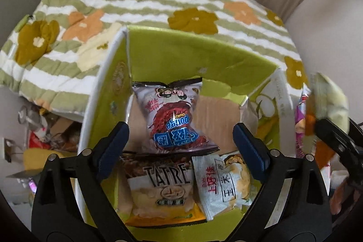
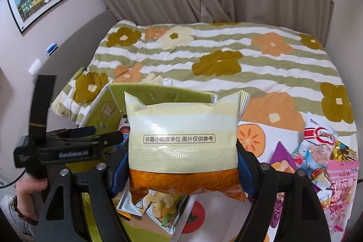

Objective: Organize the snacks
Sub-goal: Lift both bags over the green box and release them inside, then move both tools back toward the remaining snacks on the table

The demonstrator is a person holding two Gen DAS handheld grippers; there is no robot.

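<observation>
Over the green box (image 1: 181,53) on the bed (image 1: 158,6), your left tool (image 1: 181,142) stands spread and pinches nothing; a red pack (image 1: 177,119) lies in the box below it. Your right tool (image 2: 181,165) pinches a yellow bag (image 2: 181,140) above the box.

Three snack packets (image 1: 179,119) inside box (image 1: 204,53)

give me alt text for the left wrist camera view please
The open left gripper hovers over a green cardboard box on a floral quilt. Inside lie a red-and-white snack bag, a TATRE chip bag and a white packet.
</observation>
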